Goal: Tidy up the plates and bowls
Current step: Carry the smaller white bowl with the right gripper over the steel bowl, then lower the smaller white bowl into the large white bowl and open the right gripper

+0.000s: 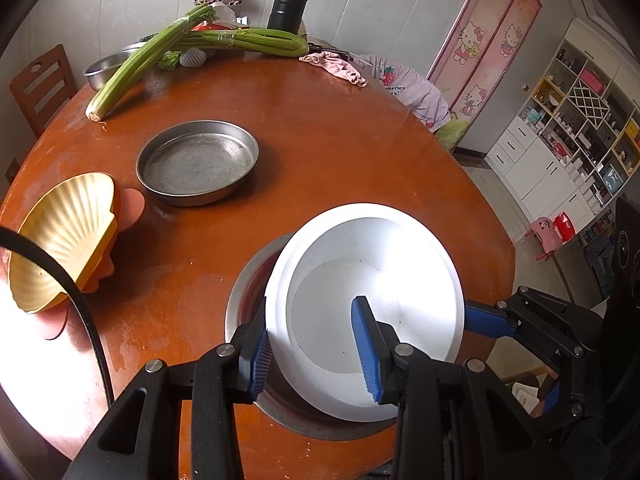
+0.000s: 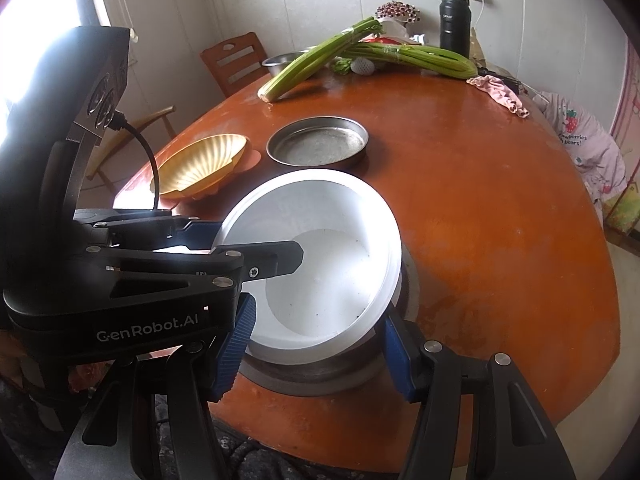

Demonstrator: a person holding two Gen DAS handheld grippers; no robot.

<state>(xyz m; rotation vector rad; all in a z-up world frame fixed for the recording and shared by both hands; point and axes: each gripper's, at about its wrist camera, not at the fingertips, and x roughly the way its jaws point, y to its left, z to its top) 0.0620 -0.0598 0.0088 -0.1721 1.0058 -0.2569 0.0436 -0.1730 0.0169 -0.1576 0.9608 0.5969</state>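
The white bowl [image 1: 372, 304] sits tilted inside a steel basin [image 1: 256, 280] at the near edge of the round wooden table [image 1: 320, 140]. The left gripper [image 1: 316, 344] is clamped on the bowl's left rim: one blue pad lies outside the wall, the other inside the bowl. The right gripper [image 2: 316, 352] straddles the near rim with its pads [image 2: 236, 344] standing apart on either side; no pressing contact is visible, so it reads as open around the bowl, not holding it.

The bowl lies directly ahead of and below both tools, its high side toward the left gripper and its low side toward the far right. The left hand alone carries it.

A flat steel pan [image 1: 198, 162] stands empty farther in, with stacked shell-shaped plates [image 1: 60, 236] to its left. In judgement, seating the bowl level in the basin depends on the left grip.
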